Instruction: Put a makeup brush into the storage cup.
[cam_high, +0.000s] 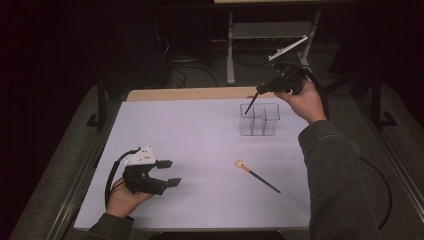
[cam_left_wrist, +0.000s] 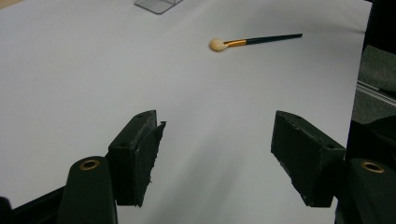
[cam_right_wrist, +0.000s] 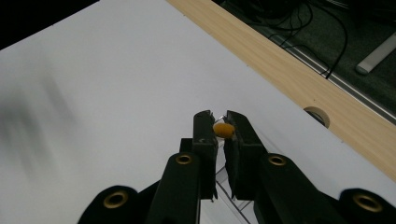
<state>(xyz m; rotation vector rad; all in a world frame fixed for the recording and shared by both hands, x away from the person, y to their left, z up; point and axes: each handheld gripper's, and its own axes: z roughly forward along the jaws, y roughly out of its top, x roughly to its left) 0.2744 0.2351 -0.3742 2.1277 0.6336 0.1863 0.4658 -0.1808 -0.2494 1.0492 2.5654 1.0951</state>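
A clear plastic organizer (cam_high: 259, 120) stands on the white tabletop (cam_high: 200, 145) toward its far right, split by thin walls into several compartments. The right claw (cam_high: 261, 91) hangs over its far left corner, clenched on a thin black brush (cam_high: 251, 104) that slants down from the jaws, its lower end reaching into the far left compartment; whether the tip touches the bottom cannot be told. The other compartments look empty as far as the clear walls allow. In the right gripper view the two jaws press together around a small orange-yellow end (cam_right_wrist: 223, 129) of the brush, with a bit of the organizer's clear edge (cam_right_wrist: 236, 198) glinting below them.

A second brush (cam_high: 257, 175) lies flat on the tabletop, well apart from the organizer and nearer the person, its pale rounded head pointing left and its dark handle running toward the near right. In the left gripper view this brush (cam_left_wrist: 252, 41) lies ahead of the jaws with a gold band between head and handle, and a corner of the organizer (cam_left_wrist: 158, 4) shows at the top edge.

The left claw (cam_high: 169, 173) is held low over the near left of the tabletop, released, jaws wide apart with nothing between them, pointing right toward the lying brush.
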